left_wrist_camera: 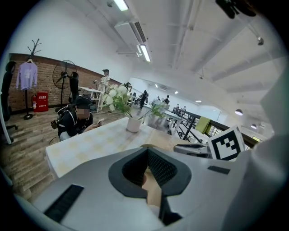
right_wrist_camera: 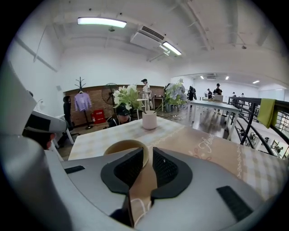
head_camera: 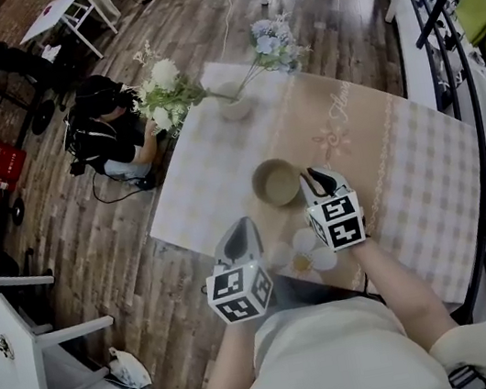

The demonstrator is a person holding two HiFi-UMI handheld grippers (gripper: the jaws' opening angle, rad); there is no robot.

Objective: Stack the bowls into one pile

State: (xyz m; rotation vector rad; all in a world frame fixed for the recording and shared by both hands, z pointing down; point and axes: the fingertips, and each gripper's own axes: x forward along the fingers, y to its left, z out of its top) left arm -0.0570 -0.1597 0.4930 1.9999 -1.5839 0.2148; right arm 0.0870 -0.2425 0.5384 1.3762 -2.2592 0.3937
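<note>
Bowl: a single tan bowl (head_camera: 275,182) stood upright near the middle of the worktop (head_camera: 204,182), on the beige runner of its cloth. Whether others were nested inside it could not be told.
Right gripper: the right gripper (right_wrist_camera: 148,155) sat at the bowl's near-right rim. Its fingers (right_wrist_camera: 169,169) stood a narrow gap apart with the bowl's wall between them, apparently pinching it.
Left gripper: the left gripper (left_wrist_camera: 147,155) hung near the worktop's near edge, left of the bowl and apart from it. Its fingers (left_wrist_camera: 160,167) were clenched tip to tip on nothing.
Nearby: a vase (head_camera: 233,107) of flowers stood at the far edge, well apart from the bowl. Pale rounded shapes under the right gripper were too blurred to name.
Stage, as judged: the grasp looked made and the lift not yet begun.
Risk, tilt: the hold was on one side of the rim only, so a lift would likely hang the bowl off-level. A quick move could make it swing or slide out of the fingers.
Risk, thin bite: if only the lip was caught, the bowl could drop back and rattle or roll on the worktop.
Risk, cloth: dragging instead of lifting could ruck the runner and shift what stands on it.
Risk, no backup: the left fingers, clenched as they were, could not steady the bowl if it slipped.
</note>
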